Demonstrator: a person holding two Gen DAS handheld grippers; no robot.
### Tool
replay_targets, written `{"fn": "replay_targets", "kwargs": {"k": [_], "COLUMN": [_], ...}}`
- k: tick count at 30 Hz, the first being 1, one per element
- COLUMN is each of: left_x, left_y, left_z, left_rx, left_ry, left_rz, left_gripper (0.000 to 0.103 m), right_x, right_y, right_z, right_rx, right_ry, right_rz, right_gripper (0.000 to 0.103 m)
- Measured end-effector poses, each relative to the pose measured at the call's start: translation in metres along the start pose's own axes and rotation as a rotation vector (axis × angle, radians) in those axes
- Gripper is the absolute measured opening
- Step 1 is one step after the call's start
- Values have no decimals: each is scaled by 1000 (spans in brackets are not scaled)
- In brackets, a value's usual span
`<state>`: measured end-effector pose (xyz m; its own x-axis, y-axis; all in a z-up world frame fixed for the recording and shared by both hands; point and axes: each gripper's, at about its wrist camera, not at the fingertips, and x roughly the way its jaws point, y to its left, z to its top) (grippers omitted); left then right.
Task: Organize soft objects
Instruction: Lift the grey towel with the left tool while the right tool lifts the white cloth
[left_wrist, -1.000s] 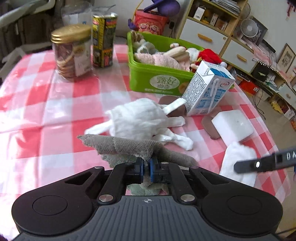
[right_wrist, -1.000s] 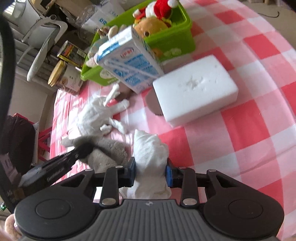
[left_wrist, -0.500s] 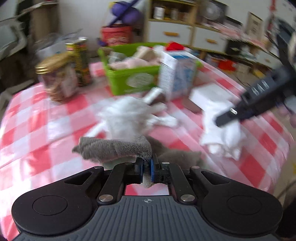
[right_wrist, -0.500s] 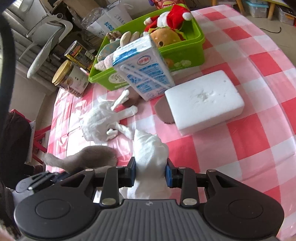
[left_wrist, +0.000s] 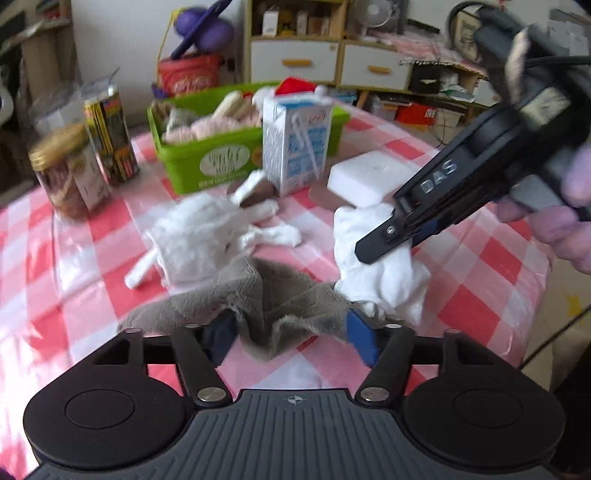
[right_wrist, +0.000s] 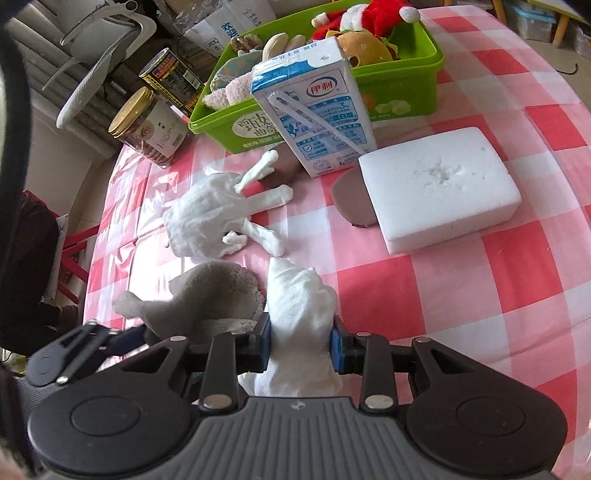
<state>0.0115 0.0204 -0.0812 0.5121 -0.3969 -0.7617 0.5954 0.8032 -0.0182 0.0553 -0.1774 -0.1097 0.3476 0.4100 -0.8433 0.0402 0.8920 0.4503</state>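
Observation:
A grey plush cloth (left_wrist: 255, 295) lies on the checked table between the spread fingers of my left gripper (left_wrist: 290, 332), which is open; it also shows in the right wrist view (right_wrist: 210, 299). My right gripper (right_wrist: 300, 345) is shut on a white cloth (right_wrist: 301, 310), seen from the side in the left wrist view (left_wrist: 380, 266). A white plush rabbit (left_wrist: 207, 229) (right_wrist: 218, 221) lies flat beyond both. A green basket (right_wrist: 406, 96) of soft toys stands at the back.
A milk carton (right_wrist: 317, 110) stands in front of the basket (left_wrist: 207, 162), with a white foam block (right_wrist: 439, 192) beside it. A glass jar (left_wrist: 66, 173) and a tin can (left_wrist: 110, 136) stand at the far left. The table's edge falls off at the right.
My left gripper has opened and let go of the grey cloth, which now lies on the table. The right gripper stays shut on the white cloth.

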Motion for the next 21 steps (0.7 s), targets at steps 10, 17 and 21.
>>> {"fn": "replay_targets", "kwargs": {"k": [10, 17, 21], "left_x": [5, 49, 55], "left_y": [11, 6, 3], "left_z": [5, -2, 1], "left_rx": [-7, -7, -28], "left_ry": [-19, 111, 104], "left_rz": [69, 78, 103], "left_gripper": [84, 78, 71], "right_x": [-11, -10, -10], "right_y": [-5, -10, -12], "right_z": [3, 4, 5], "right_rx": [30, 33, 20], "right_ry": [-29, -32, -39], "right_rz": [12, -19, -45], "right_gripper": [11, 11, 11]}}
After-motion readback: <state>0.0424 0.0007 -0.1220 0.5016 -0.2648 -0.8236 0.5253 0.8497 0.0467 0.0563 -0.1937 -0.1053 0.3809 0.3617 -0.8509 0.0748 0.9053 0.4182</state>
